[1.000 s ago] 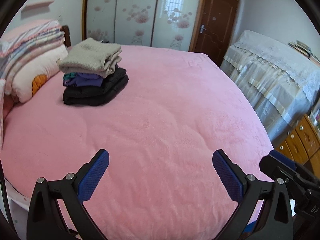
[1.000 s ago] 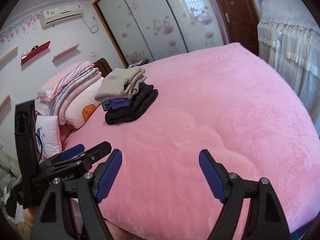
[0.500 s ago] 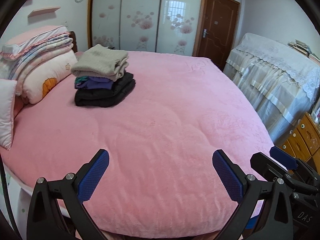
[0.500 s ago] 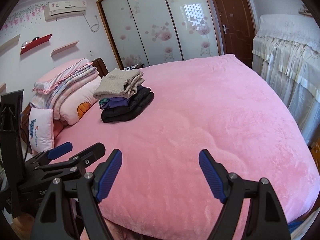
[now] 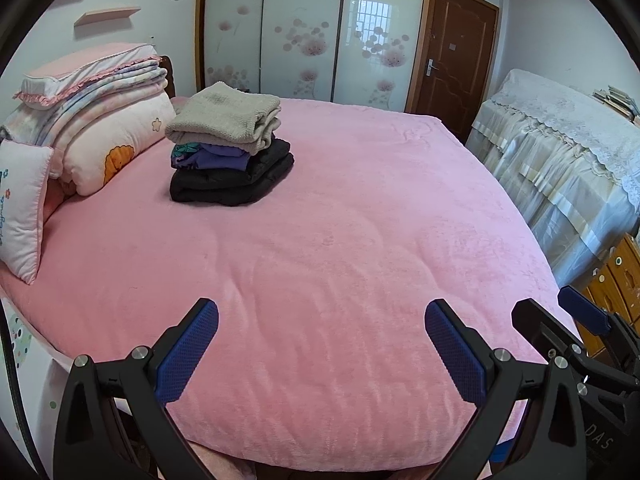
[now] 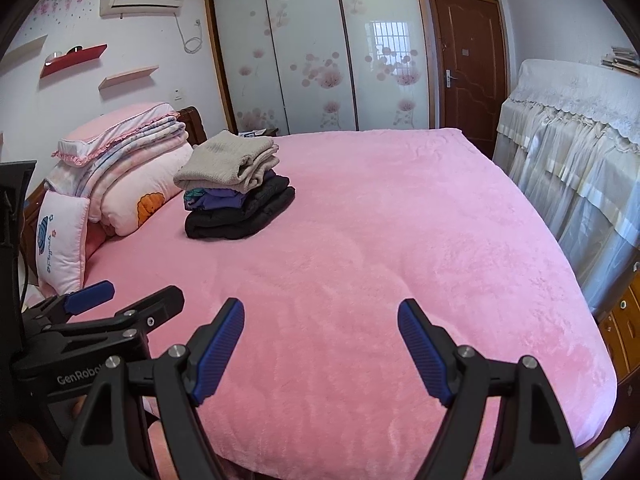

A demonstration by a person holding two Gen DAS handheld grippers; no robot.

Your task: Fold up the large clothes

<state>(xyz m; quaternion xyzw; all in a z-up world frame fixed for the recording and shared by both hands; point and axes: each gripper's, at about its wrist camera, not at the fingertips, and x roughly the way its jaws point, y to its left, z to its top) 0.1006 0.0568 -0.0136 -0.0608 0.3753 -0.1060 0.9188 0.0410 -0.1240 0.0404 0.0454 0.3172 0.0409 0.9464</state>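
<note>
A stack of folded clothes [image 5: 230, 148] sits on the pink bed [image 5: 340, 248] at the far left: a beige knit on top, purple and teal pieces in the middle, a black garment below. It also shows in the right wrist view [image 6: 236, 188]. My left gripper [image 5: 322, 316] is open and empty above the bed's near edge. My right gripper [image 6: 322, 312] is open and empty, also above the near edge [image 6: 360, 360]. Each gripper shows at the side of the other's view, the right one [image 5: 576, 336] and the left one [image 6: 120, 308].
Folded quilts and pillows [image 5: 92, 120] lie at the bed's head on the left. A cloth-covered cabinet [image 5: 560, 152] stands right of the bed, wooden drawers [image 5: 616, 280] nearer. A sliding wardrobe [image 5: 304, 28] and a brown door [image 5: 452, 52] are at the back.
Both grippers have drawn back and up from the bed, so more of its near edge and the room shows. Both stay open and empty. The clothes stack has not moved.
</note>
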